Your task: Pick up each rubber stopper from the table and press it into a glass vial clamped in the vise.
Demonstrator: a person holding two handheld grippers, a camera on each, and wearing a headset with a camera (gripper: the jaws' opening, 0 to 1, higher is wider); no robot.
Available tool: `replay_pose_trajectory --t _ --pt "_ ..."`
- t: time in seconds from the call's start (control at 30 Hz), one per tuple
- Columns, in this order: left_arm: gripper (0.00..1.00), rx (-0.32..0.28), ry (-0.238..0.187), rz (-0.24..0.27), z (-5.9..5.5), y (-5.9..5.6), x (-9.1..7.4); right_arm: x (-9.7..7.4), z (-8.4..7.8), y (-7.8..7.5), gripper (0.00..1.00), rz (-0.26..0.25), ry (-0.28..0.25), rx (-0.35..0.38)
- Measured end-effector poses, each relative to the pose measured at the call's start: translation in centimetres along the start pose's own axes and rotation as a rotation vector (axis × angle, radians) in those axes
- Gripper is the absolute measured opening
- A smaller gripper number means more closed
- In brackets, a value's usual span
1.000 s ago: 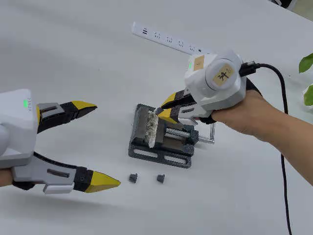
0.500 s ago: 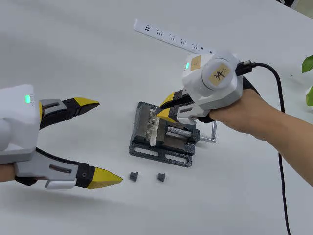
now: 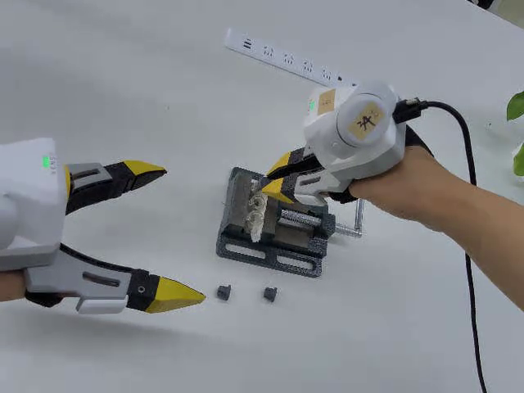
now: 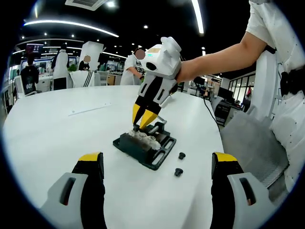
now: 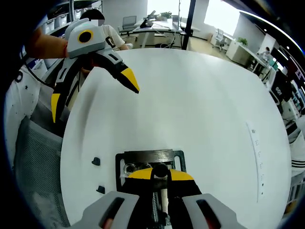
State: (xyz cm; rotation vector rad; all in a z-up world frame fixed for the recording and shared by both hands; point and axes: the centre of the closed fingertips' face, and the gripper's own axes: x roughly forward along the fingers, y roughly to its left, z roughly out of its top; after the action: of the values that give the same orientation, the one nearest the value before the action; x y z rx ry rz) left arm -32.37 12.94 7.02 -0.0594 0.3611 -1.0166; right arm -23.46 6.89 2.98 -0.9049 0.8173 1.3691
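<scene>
Rubber stopper (image 5: 160,170) pinched in our right gripper (image 3: 265,185) has dipped closer to a glass vial (image 3: 255,216) in the vise (image 3: 246,250), so we're abt to press. Meanwhile left gripper (image 3: 182,233) idles spread wide; 2 stoppers (image 3: 223,292) remain.

The vise (image 3: 274,233) is set mid-worktop (image 3: 123,82), with glass vials (image 3: 255,214) clamped in it. Two rubber stoppers (image 3: 223,292) are laid side by side near its 6 o'clock. A power strip (image 3: 286,59) is laid well apart at 12 o'clock. The right gripper (image 3: 270,184) is held over the vials from 3 o'clock, a third stopper (image 5: 159,169) pinched in it; the left gripper (image 3: 180,232) is held apart at 9 o'clock, its jaws spread.
</scene>
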Motion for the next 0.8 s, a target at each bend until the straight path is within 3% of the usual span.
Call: replay_pose_trajectory --t 0.37,0.8 --pt "0.93 -0.006 -0.006 0.004 0.10 0.22 -0.07 0.07 -0.11 -0.20 0.06 -0.003 0.017 -0.016" --pt "0.93 -0.007 -0.013 0.002 0.17 0.22 0.04 0.19 0.10 0.02 0.06 -0.014 0.077 -0.056"
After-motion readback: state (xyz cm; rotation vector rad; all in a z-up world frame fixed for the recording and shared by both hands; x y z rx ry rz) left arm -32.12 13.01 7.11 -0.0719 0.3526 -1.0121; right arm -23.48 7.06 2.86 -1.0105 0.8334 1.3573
